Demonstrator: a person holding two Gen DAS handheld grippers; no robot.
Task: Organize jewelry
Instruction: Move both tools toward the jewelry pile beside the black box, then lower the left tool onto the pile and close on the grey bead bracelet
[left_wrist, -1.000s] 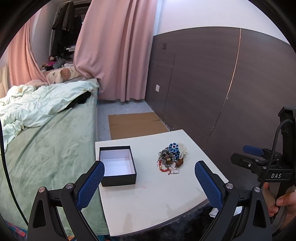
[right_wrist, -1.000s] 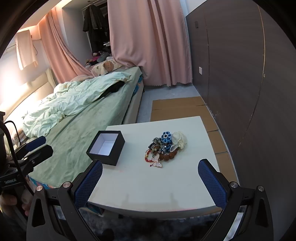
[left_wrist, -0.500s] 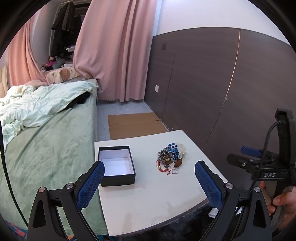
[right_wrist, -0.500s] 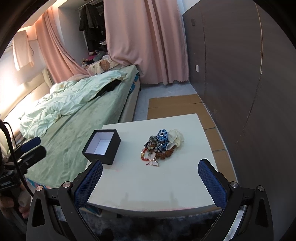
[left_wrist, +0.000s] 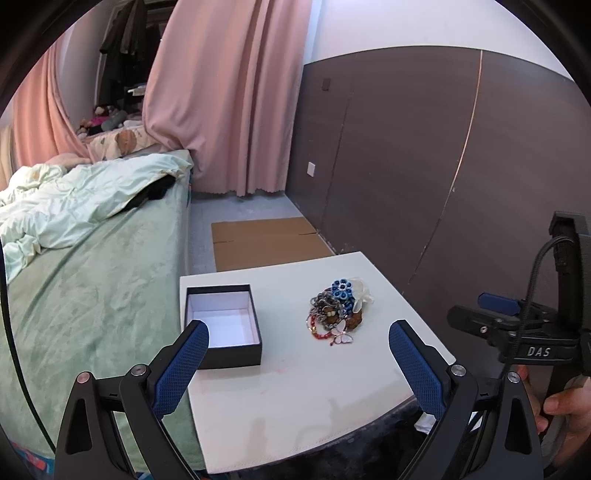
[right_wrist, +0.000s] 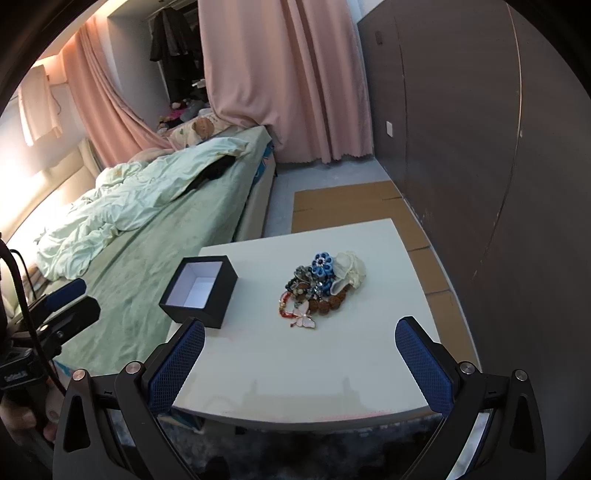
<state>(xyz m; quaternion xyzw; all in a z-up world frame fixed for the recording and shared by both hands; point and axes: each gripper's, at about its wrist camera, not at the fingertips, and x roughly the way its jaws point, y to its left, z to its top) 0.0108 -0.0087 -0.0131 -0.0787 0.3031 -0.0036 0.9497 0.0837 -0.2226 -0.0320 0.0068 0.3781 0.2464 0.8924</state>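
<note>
A pile of jewelry (left_wrist: 334, 314) lies on the white table (left_wrist: 295, 387): a blue flower piece, beaded bracelets, a pink butterfly brooch (right_wrist: 303, 319) and a cream fabric piece. It also shows in the right wrist view (right_wrist: 321, 282). An open black box (left_wrist: 221, 328) with a white, empty inside stands to the left of the pile; it also shows in the right wrist view (right_wrist: 199, 290). My left gripper (left_wrist: 297, 334) is open and empty, held above the table's near part. My right gripper (right_wrist: 299, 334) is open and empty, near the front edge.
A bed with a green cover (left_wrist: 85, 295) runs along the table's left side. A dark panelled wall (left_wrist: 443, 166) stands to the right. Flat cardboard (left_wrist: 266, 240) lies on the floor beyond the table. Pink curtains (left_wrist: 229, 92) hang at the back.
Both grippers have shifted a little; the table, box and jewelry pile sit slightly further left and higher in the views. Nothing on the table has moved. Both grippers stay open.
</note>
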